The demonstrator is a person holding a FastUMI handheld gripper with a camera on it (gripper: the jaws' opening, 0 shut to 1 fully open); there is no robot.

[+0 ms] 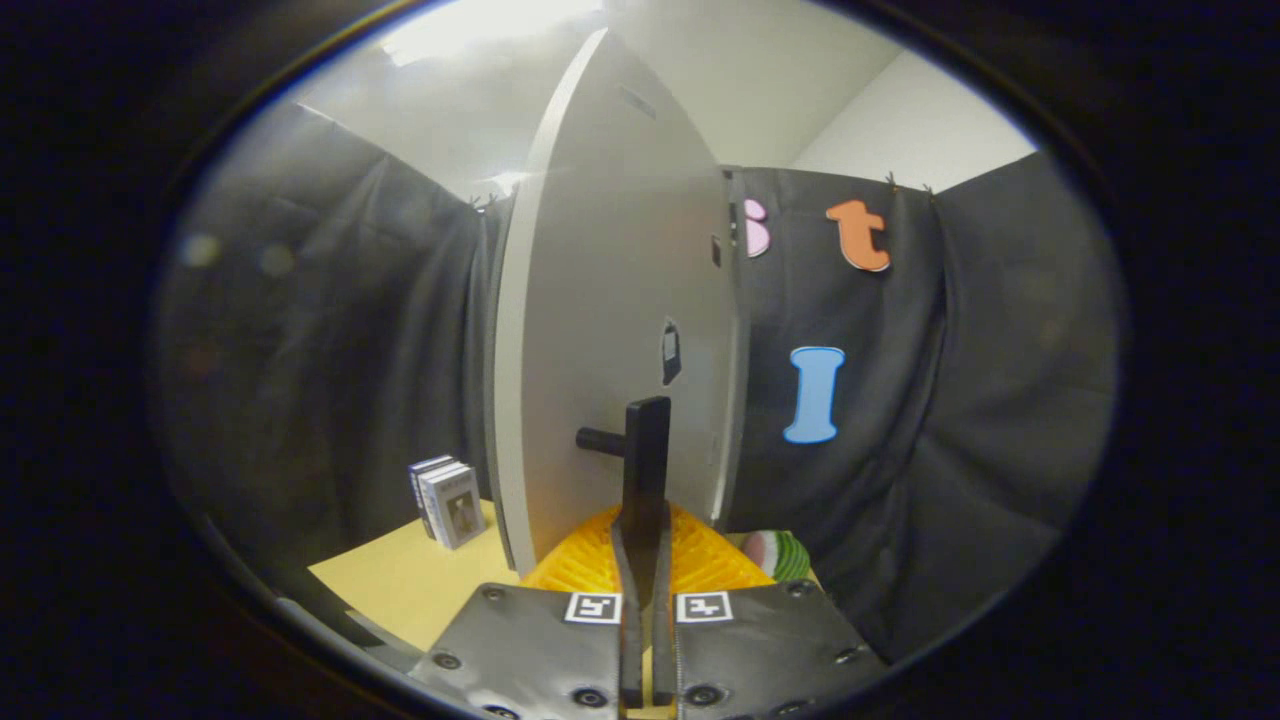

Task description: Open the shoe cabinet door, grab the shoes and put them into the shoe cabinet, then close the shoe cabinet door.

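Right now your gripper [645,560] fingers sit pinched together on the door handle [645,445], cabinet door [610,330] swung edge-on ahead. Door step underway; shoes look unplaced, closing remains. Small boxes [447,500] stand on the table [400,585] beside the door.

Pale grey door, black handle, tan surface.
Shoe cabinet door [610,330] plain light grey; its handle [645,450] black. Surface [420,585] tan-yellow. Ribbed orange object [590,560] at the door's foot; beside it a pink, white and green striped item [778,553]. Small boxes [447,500] grey-white, dark-sided.
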